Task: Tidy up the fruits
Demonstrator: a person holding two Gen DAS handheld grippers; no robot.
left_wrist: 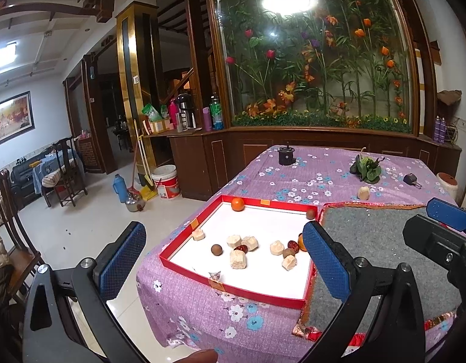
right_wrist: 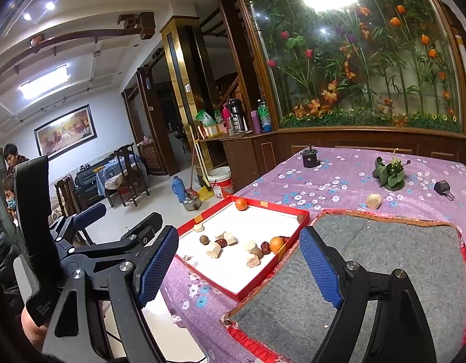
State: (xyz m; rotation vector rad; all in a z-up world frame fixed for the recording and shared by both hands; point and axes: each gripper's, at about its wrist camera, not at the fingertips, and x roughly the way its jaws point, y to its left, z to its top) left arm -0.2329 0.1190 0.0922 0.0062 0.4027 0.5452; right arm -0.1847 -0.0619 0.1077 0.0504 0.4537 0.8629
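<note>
The left gripper [left_wrist: 224, 260] stands wide open and holds nothing; its blue pads frame the red tray [left_wrist: 257, 292] directly ahead of it. The right gripper [right_wrist: 239, 266] is likewise spread wide and empty, with the same tray ahead between its fingers.

Tray contents (white floor, red rim):
- One orange [left_wrist: 237, 204] rests against the far wall, well beyond the left gripper.
- A brown ball [left_wrist: 310, 214] sits in the far corner, on the side toward the right finger.
- A second orange [right_wrist: 276, 244] lies against the wall nearest the grey mat, partly hidden behind the left gripper's right pad in the left wrist view.
- Pale beige blocks [left_wrist: 238, 259] are scattered across the middle, one more block [left_wrist: 198, 235] near the wall on the left-finger side.
- Red dates [left_wrist: 241, 248] and a round brown fruit [left_wrist: 216, 250] lie among the blocks.

Surroundings:
- The grey mat [right_wrist: 384, 260] lies just beside the tray, ahead of and under the right finger of each gripper.
- One loose block [right_wrist: 373, 201] sits on the purple flowered tablecloth [left_wrist: 202, 305], beyond the mat and outside the tray.
- Farther ahead on the cloth stand a small black pot [left_wrist: 286, 155], a bunch of green leaves [left_wrist: 367, 168] and a small black weight [left_wrist: 410, 179], all well apart from the tray.
- The left gripper shows at the left edge of the right wrist view, beside the right gripper's left finger.
- A white bucket [left_wrist: 166, 181] stands on the floor, off the table, beyond the left finger.
</note>
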